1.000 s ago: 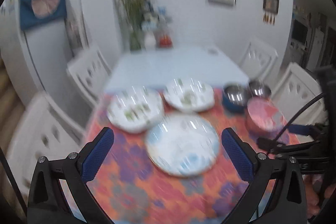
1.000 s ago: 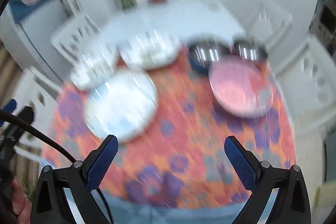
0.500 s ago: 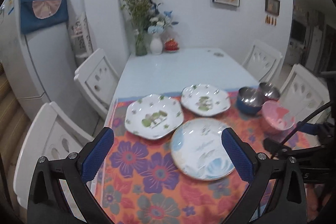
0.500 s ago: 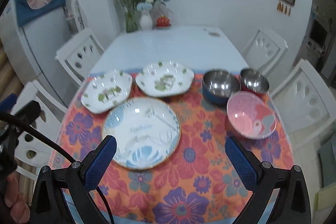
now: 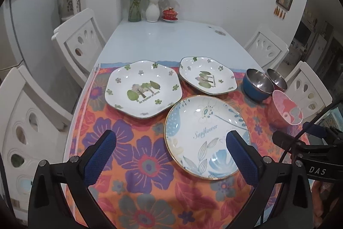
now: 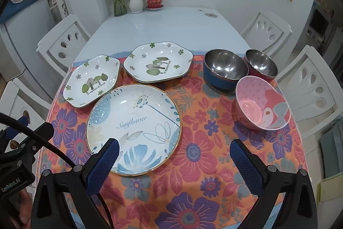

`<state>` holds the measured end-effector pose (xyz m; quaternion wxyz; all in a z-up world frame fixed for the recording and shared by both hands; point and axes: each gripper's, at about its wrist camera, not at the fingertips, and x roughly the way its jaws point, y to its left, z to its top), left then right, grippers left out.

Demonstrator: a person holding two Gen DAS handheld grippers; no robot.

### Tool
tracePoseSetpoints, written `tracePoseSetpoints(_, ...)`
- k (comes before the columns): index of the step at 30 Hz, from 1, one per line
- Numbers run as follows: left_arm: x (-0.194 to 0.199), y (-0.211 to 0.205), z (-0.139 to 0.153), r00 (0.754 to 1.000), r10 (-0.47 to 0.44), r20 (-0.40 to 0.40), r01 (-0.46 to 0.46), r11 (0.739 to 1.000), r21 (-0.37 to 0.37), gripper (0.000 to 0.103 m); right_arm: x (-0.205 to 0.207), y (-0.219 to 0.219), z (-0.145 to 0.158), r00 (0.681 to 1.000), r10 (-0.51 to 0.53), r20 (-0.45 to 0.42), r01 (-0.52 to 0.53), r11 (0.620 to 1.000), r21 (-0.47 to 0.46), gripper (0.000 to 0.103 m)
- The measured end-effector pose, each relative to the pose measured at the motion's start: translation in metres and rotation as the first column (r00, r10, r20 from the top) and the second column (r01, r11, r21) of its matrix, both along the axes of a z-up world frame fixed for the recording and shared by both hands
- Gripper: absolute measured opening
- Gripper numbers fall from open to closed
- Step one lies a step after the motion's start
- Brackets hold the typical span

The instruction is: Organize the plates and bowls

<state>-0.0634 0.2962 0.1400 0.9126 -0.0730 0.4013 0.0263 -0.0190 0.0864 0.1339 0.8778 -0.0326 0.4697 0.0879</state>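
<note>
1. Both cameras have come nearer the floral tablecloth (image 6: 199, 156) since half a second ago; the dishes look unmoved.
2. Left gripper (image 5: 171, 156) and right gripper (image 6: 174, 161) hover spread wide, holding nothing.
3. Round Sunflower plate (image 6: 134, 129) lies centre; hexagonal tree plates at 10 (image 6: 92, 79) and 12 o'clock (image 6: 157, 64).
4. Pink bowl (image 6: 262, 102), blue steel bowl (image 6: 225, 68) and red steel bowl (image 6: 260, 64) cluster at 2 o'clock.
</note>
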Motion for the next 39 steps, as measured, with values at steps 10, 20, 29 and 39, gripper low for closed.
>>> tracePoseSetpoints(10,0.014,0.002,-0.01,0.999,0.008,-0.047,-0.009,1.0,-0.02,0.102,0.009,0.011,0.005,0.999,0.035,-0.01,-0.035,0.999,0.003,0.103)
tracePoseSetpoints(20,0.017,0.01,-0.022,0.995,0.053,-0.084,-0.056,0.998,-0.038,0.102,0.017,0.011,-0.008,0.998,0.043,-0.035,-0.044,0.999,-0.01,0.103)
tracePoseSetpoints(29,0.021,0.002,-0.028,0.994,0.035,-0.106,-0.039,0.999,-0.031,0.102,0.025,0.006,-0.016,0.998,0.03,-0.062,-0.031,0.999,-0.008,0.103)
tracePoseSetpoints(39,0.018,0.001,-0.025,0.994,0.043,-0.1,-0.047,0.998,-0.033,0.102,0.024,0.007,-0.009,0.998,0.034,-0.046,-0.035,0.999,-0.006,0.103)
